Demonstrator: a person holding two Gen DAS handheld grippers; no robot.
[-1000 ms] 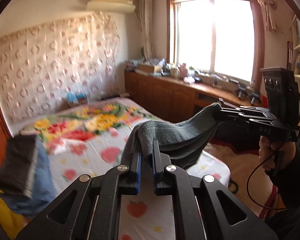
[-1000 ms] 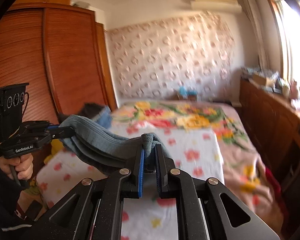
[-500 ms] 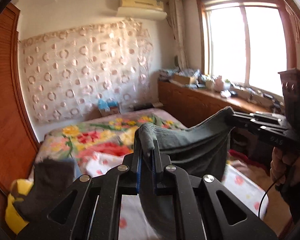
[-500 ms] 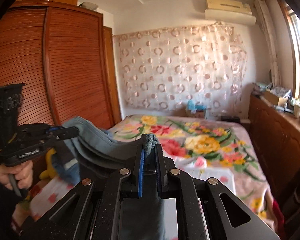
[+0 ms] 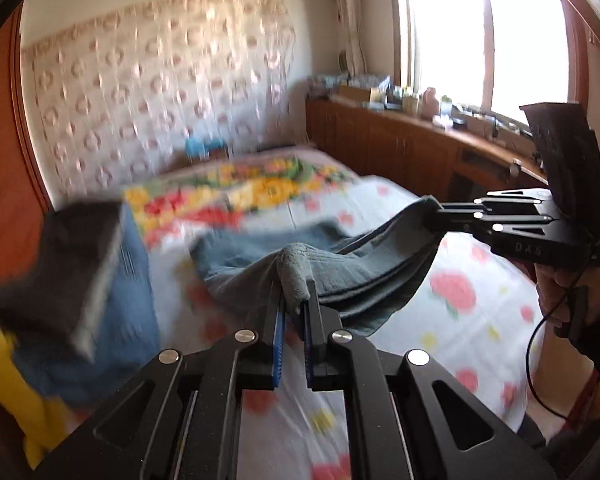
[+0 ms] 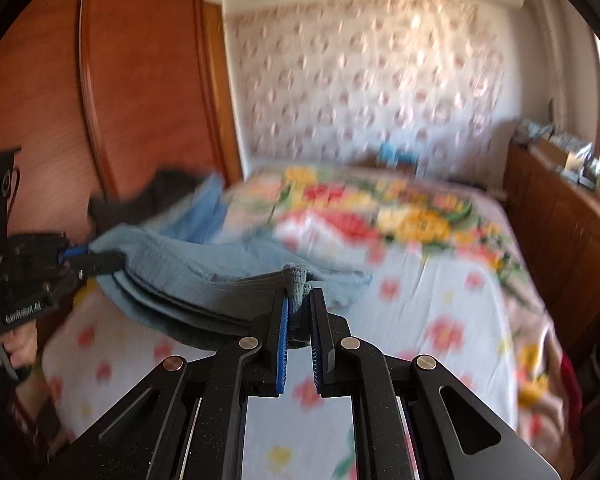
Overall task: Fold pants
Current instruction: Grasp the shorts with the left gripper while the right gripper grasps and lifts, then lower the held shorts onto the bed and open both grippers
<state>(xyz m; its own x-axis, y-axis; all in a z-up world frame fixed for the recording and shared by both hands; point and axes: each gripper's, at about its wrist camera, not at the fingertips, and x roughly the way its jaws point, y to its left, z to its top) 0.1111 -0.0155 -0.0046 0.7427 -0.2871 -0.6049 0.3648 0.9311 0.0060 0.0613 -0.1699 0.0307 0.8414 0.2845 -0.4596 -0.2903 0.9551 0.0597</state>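
The grey-blue pants (image 5: 352,272) are folded over and stretched between my two grippers just above the flowered bed sheet (image 5: 472,320). My left gripper (image 5: 294,294) is shut on one bunched corner of them. My right gripper (image 6: 300,298) is shut on the other corner. In the left wrist view the right gripper (image 5: 440,216) comes in from the right, held by a hand (image 5: 560,292). In the right wrist view the left gripper (image 6: 100,260) comes in from the left. The far part of the pants (image 5: 236,248) lies on the sheet.
A pile of folded dark and blue clothes (image 5: 80,280) sits at the bed's left edge, over something yellow (image 5: 12,392). A bright flowered blanket (image 6: 400,216) covers the far half. A wooden wardrobe (image 6: 132,80) stands left, a low cabinet (image 5: 400,148) under the window right.
Both grippers have come down toward the bed with the pants. The cloth that hung below them half a second ago now trails out over the sheet.
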